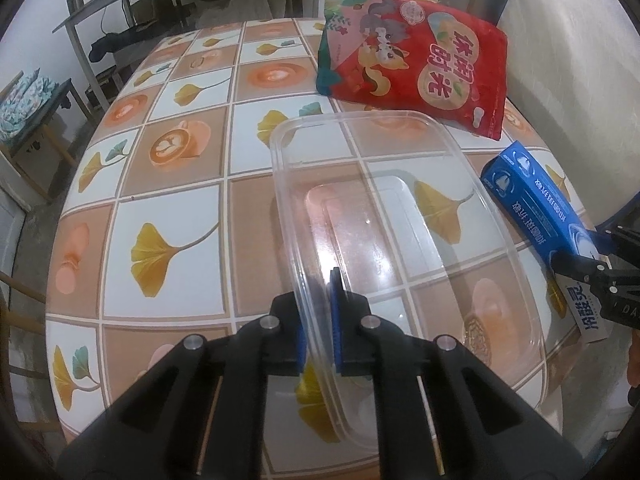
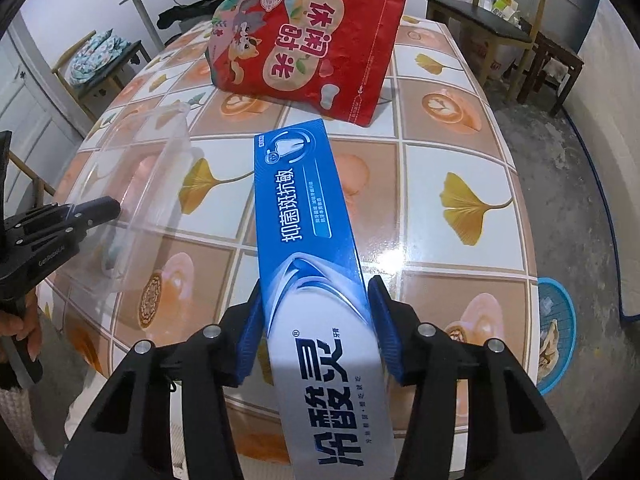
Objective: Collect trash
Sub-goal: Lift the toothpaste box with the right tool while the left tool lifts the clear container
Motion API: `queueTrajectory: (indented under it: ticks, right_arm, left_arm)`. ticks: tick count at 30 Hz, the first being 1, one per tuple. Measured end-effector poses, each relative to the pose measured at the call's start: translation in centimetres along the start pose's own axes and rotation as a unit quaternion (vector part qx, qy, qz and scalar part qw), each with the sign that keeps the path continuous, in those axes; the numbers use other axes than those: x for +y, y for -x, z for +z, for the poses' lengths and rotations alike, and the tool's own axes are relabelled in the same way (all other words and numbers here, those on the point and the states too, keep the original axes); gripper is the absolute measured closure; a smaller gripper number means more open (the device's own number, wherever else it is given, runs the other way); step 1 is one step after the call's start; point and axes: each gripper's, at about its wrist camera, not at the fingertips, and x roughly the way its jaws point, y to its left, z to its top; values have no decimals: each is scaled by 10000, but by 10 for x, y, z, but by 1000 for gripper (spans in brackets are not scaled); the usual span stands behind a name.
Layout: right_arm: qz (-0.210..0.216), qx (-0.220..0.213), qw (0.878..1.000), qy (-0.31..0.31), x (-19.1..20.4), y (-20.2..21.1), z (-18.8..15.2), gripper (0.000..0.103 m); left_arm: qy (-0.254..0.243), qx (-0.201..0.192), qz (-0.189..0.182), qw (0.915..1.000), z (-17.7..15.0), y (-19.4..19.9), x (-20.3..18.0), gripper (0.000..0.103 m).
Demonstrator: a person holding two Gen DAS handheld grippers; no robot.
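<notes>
The table (image 2: 460,152), covered in a glossy cloth of coffee-cup and ginkgo-leaf squares, is not cleared yet, so by my reading the collecting is only partly done. The big red foil snack bag (image 2: 304,52) lies flat, far ahead of both tools and untouched: that one looks left to do. On to the clear rectangular plastic container (image 1: 400,216): the left tool (image 1: 320,320) is clamped on its near rim, one blue pad inside the wall and one outside, the jaws nearly closed around thin plastic. Whether the container is lifted or resting on the table, I cannot tell. Now the long blue and white toothpaste box (image 2: 308,248): the right tool (image 2: 318,332) grips its white end between both pads, the jaws about half open, with the box pointing forward over the table, just right of the container.
</notes>
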Motion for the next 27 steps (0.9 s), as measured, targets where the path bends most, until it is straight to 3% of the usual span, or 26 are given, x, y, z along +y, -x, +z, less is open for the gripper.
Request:
queueTrajectory:
  ticks: [27]
  right_arm:
    - [54,-355,9990,-272,-8,17,-3,55]
  left_arm:
    - [-8,-376,-69,9993,5,21,-7,100]
